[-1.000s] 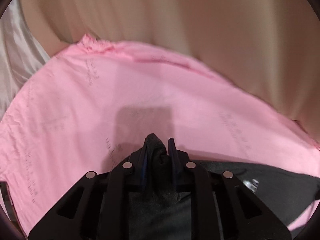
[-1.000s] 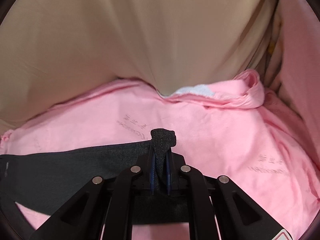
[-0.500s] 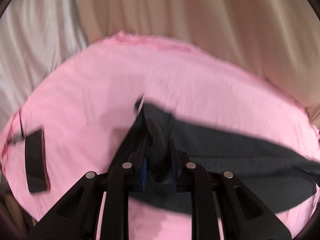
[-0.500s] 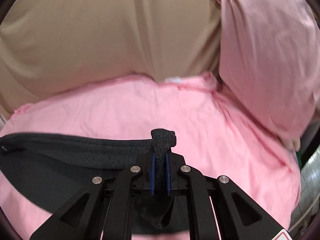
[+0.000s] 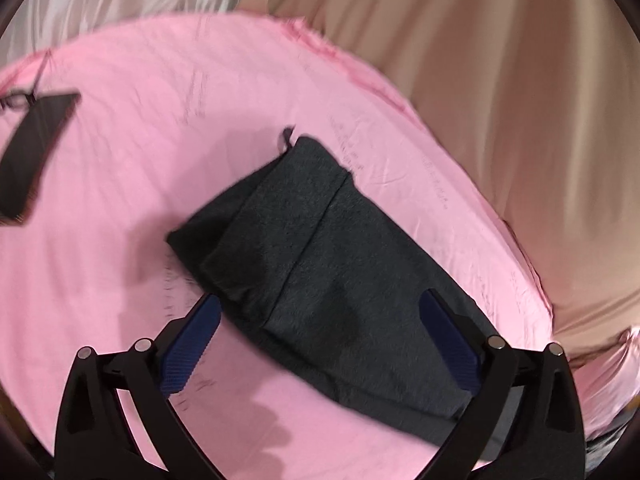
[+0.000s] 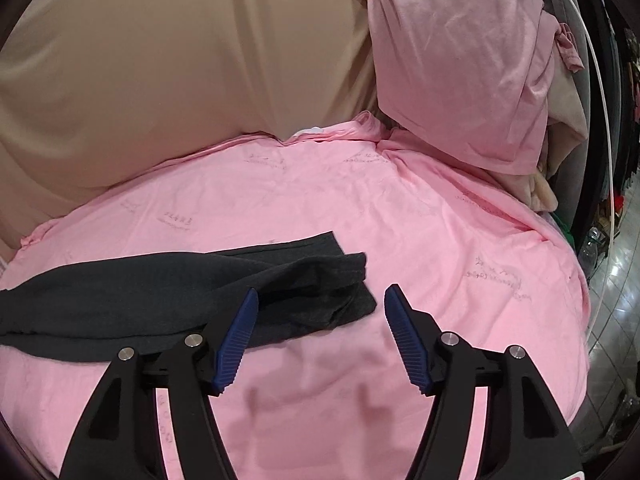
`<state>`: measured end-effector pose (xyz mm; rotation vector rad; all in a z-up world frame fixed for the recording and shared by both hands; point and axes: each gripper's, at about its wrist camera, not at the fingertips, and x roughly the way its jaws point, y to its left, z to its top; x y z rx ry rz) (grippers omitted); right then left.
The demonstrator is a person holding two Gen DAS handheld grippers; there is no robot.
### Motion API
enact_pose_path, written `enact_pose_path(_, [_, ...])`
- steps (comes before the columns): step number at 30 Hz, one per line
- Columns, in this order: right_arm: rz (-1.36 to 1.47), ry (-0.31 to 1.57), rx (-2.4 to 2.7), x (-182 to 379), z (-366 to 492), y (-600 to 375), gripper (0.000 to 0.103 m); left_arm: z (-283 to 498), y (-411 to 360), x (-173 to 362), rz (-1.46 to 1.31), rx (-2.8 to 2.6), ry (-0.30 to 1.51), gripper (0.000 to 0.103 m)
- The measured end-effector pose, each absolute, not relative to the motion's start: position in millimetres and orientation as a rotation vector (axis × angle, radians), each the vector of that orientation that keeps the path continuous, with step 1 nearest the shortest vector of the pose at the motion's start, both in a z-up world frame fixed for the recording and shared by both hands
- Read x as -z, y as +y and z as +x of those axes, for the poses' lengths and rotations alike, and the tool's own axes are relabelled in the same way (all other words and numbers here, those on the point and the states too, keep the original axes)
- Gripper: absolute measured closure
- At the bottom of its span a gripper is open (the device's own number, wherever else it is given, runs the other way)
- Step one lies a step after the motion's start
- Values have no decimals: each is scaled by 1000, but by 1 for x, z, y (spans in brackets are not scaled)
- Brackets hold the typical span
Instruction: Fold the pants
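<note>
The dark grey pants [image 5: 320, 264] lie folded in a long band on the pink sheet [image 5: 140, 184]. In the left wrist view my left gripper [image 5: 320, 312] is open and hovers above the pants, its blue pads [image 5: 192, 340] wide apart. In the right wrist view the pants [image 6: 168, 292] stretch from the left edge to the middle, with layered ends by the fingers. My right gripper [image 6: 320, 312] is open and empty, just above and to the right of the pants' end.
A black phone-like slab [image 5: 32, 152] lies on the sheet at the left. A beige curtain [image 6: 180, 60] hangs behind the bed. A pink pillow [image 6: 460, 60] leans at the back right. The bed's edge and a tiled floor [image 6: 616, 280] are at the far right.
Both grippers were shut on the pants' fabric and have let go and opened. The pants now lie flat on the sheet, and both grippers have pulled back above them.
</note>
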<state>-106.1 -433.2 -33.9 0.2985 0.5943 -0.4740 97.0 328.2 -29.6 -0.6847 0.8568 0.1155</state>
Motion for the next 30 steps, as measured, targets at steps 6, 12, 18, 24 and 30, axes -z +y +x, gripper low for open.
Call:
enact_pose_path(6, [316, 616, 423, 45, -101, -407, 39, 114, 348, 25, -659, -172, 883, 103])
enact_pose_path(12, [443, 615, 385, 60, -106, -404, 39, 84, 389, 12, -608, -302, 852, 103])
enact_pose_path(18, [570, 619, 388, 63, -91, -421, 38, 88, 374, 35, -661, -194, 921, 89])
enact_pose_path(24, [706, 660, 404, 73, -47, -464, 32, 104, 348, 43, -649, -183, 904, 10])
enact_pose_path(30, [639, 528, 306, 41, -26, -466, 99, 126, 337, 57, -611, -209, 988, 43])
